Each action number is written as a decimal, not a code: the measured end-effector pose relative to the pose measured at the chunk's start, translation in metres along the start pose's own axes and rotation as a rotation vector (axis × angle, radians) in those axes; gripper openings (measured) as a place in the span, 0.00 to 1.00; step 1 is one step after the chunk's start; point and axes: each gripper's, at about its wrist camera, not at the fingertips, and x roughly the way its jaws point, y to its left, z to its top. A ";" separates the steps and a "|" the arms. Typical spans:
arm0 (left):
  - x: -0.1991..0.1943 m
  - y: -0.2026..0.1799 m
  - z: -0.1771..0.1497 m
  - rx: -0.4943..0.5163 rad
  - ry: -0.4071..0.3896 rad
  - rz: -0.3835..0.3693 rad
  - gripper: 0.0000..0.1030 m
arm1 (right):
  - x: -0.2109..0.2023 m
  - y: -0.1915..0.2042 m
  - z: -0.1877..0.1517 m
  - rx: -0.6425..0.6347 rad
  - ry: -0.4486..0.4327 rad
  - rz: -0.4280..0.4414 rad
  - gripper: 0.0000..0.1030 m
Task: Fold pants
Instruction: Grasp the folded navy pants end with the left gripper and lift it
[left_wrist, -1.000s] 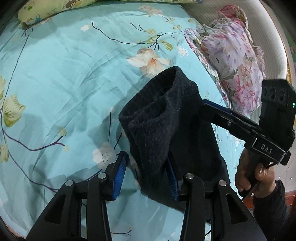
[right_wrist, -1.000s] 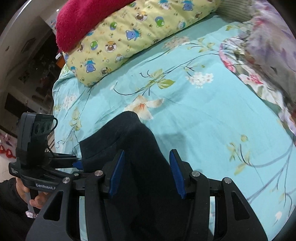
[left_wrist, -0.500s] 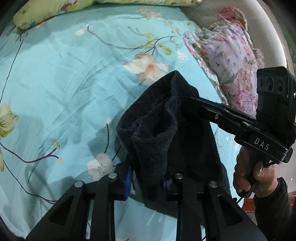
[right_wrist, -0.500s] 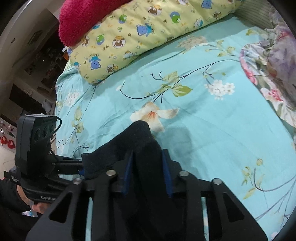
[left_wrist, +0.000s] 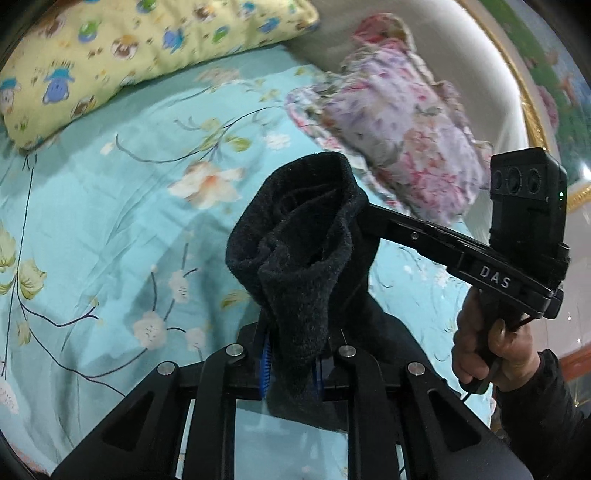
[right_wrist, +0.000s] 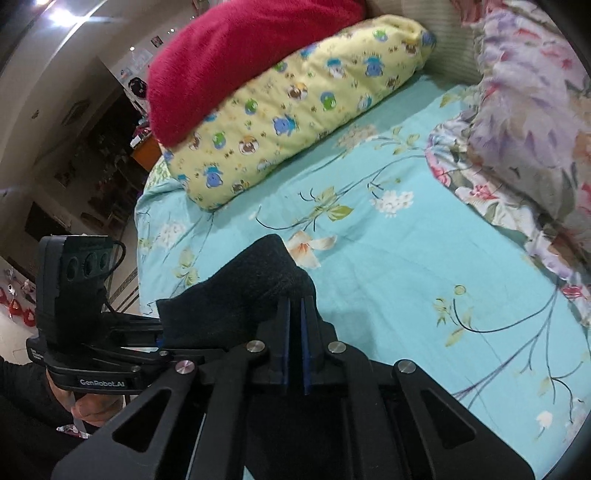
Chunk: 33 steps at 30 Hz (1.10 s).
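Your left tool has just clenched onto the bunched black fleece pants; your right tool pinches their other side above the turquoise floral bed sheet.

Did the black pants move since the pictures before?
Yes. The pants have come up off the blue sheet, both grippers, left and right, having just closed on them.

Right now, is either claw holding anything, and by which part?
Both claws grip the black pants at one bunched end: the left claw on a hanging fold, the right claw on its edge.
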 end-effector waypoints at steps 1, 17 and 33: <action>-0.003 -0.003 -0.001 0.008 -0.001 -0.005 0.16 | -0.005 0.002 0.000 -0.003 -0.008 -0.003 0.06; -0.033 -0.112 -0.026 0.253 -0.001 -0.116 0.16 | -0.119 0.000 -0.053 0.118 -0.222 -0.038 0.05; 0.006 -0.250 -0.120 0.595 0.196 -0.238 0.16 | -0.229 -0.030 -0.197 0.386 -0.402 -0.149 0.05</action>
